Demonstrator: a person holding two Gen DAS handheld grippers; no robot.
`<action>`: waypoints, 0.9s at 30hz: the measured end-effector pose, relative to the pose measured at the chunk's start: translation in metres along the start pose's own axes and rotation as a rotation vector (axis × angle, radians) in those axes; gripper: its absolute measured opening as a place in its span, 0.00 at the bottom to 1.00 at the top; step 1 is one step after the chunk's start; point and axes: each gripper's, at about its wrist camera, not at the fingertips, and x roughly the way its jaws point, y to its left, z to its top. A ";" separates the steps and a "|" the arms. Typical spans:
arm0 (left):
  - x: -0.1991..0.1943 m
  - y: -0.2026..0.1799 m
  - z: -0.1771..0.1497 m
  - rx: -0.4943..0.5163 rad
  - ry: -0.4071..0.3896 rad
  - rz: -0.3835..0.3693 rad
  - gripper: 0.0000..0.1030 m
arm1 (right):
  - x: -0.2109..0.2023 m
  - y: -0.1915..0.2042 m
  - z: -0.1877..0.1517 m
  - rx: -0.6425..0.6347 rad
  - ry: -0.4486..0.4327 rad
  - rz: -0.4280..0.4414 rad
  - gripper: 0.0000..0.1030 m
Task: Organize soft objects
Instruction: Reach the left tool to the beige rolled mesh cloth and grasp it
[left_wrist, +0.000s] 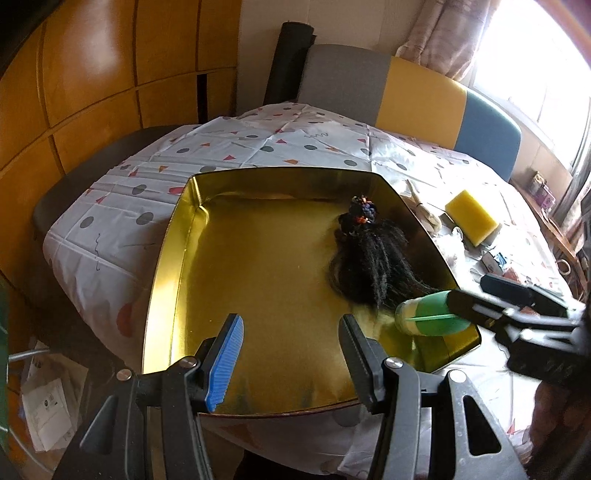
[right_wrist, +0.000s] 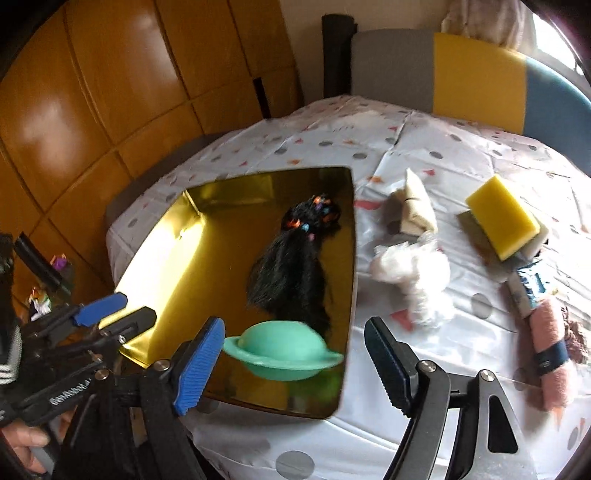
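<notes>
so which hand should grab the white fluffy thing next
Right. Its open gripper sits empty beside the white fluffy toy on the patterned tablecloth; the left gripper hovers over the gold tray.

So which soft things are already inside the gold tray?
Two: the black hair bundle with colourful bands, and the green ringed ball near the gold tray's front. The yellow sponge and white fluffy toy sit outside on the tablecloth.
</notes>
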 end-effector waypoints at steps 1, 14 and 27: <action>-0.001 -0.003 0.000 0.008 -0.001 -0.001 0.53 | -0.004 -0.003 0.001 0.005 -0.010 -0.004 0.77; -0.005 -0.033 0.015 0.064 0.003 -0.055 0.53 | -0.036 -0.072 -0.012 0.091 -0.046 -0.126 0.80; 0.008 -0.111 0.068 0.206 -0.004 -0.167 0.53 | -0.073 -0.192 -0.035 0.282 -0.103 -0.302 0.83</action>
